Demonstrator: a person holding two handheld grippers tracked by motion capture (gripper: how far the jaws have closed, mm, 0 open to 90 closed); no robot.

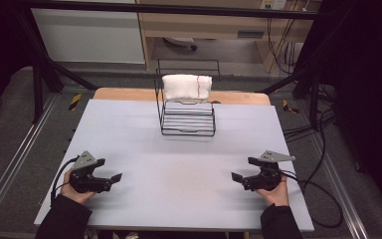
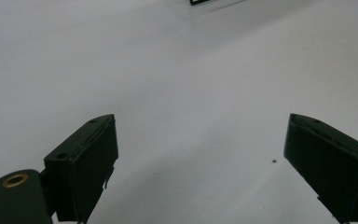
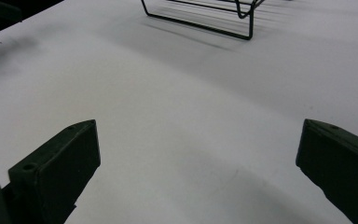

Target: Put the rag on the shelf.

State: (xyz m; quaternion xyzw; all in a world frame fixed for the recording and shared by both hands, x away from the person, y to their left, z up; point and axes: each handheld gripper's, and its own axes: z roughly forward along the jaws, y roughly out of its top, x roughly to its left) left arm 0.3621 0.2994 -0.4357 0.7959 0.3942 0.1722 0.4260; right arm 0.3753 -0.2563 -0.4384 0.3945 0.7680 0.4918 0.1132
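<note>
No brand, label or writing can be read on anything here. In the high view, a pale grey table top (image 1: 179, 164) lies on a wooden board whose far edge shows behind it, inside a black metal frame, with grey floor, trailing cables and pale cabinets beyond. A black wire rack (image 1: 187, 118) stands at the middle of the far side of the table, and a folded white towel (image 1: 186, 86) hangs over its raised back rail. The left gripper (image 1: 110, 181) rests low at the near left of the table in the person's hand, and the right gripper (image 1: 239, 181) sits at the near right, the two pointing inward toward each other and well apart from the rack and the towel. In the left gripper view, the left gripper (image 2: 200, 158) has its jaws spread wide with nothing between them, over bare grey table, with a tiny dark speck (image 2: 274, 161) near the right jaw. In the right gripper view, the right gripper (image 3: 198, 168) also has its jaws wide and empty; the base of the wire rack (image 3: 205, 16) crosses the top, a detail the left gripper view barely catches, and the towel is out of the picture.
</note>
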